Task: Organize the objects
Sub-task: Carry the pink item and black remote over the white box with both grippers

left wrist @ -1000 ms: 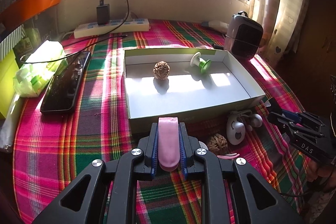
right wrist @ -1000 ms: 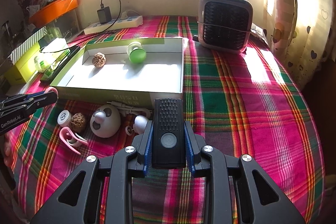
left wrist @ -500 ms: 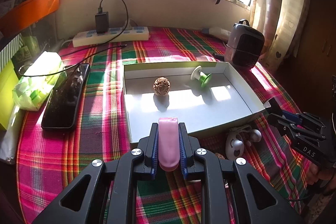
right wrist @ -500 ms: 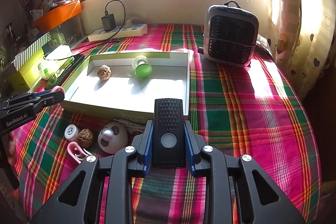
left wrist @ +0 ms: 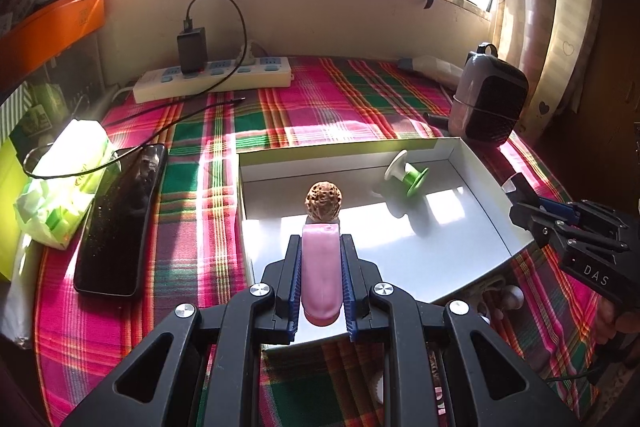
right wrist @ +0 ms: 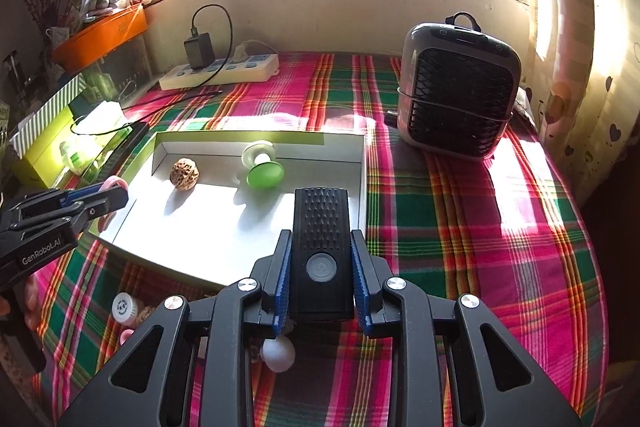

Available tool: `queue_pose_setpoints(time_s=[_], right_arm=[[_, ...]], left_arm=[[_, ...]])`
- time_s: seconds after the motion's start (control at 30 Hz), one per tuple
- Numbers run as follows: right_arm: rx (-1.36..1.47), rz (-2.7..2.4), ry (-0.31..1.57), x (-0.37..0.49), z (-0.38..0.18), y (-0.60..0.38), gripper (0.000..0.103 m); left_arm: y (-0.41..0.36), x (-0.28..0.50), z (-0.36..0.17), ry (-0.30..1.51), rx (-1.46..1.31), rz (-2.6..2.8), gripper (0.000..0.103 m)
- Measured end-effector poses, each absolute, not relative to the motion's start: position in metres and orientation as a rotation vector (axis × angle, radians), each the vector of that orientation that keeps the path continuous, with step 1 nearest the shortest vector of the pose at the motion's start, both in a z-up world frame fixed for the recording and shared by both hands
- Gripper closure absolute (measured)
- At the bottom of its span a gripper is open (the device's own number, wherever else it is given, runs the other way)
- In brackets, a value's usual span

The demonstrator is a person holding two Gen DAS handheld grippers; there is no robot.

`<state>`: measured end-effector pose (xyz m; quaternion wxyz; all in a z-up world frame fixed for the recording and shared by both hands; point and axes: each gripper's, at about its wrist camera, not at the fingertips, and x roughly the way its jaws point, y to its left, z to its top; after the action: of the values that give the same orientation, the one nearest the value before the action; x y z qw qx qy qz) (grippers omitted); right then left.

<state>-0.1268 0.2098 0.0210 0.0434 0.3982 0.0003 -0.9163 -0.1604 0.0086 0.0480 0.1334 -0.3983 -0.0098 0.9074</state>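
My left gripper [left wrist: 320, 267] is shut on a pink oblong object [left wrist: 321, 269] and holds it over the near edge of the shallow white box [left wrist: 492, 171]. My right gripper [right wrist: 321, 259] is shut on a black remote-like device [right wrist: 321, 247] above the box's near right corner [right wrist: 364, 163]. Inside the box lie a walnut [left wrist: 323, 202], which also shows in the right wrist view [right wrist: 184, 174], and a green-and-white spool [left wrist: 407, 175], likewise seen from the right [right wrist: 262, 169]. The left gripper [right wrist: 80, 205] shows at the box's left side.
On the plaid cloth in front of the box lie a small white cap [right wrist: 125, 305], a white ball [right wrist: 279, 354] and other small items, partly hidden. A black phone [left wrist: 120, 219], tissue pack [left wrist: 68, 183], power strip [left wrist: 212, 79] and small heater [right wrist: 458, 91] stand around.
Both grippers rose and moved forward toward the box. The small items in front of the box slid under the grippers and mostly out of sight.
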Motion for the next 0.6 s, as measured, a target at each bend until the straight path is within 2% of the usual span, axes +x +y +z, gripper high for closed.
queue_pose_setpoints(time_s=[0.6], right_arm=[[1.313, -2.771, 0.042, -0.188, 0.003, 0.208, 0.075]], left_arm=[[0.01, -0.2, 0.028, -0.051, -1.235, 2.641, 0.087]])
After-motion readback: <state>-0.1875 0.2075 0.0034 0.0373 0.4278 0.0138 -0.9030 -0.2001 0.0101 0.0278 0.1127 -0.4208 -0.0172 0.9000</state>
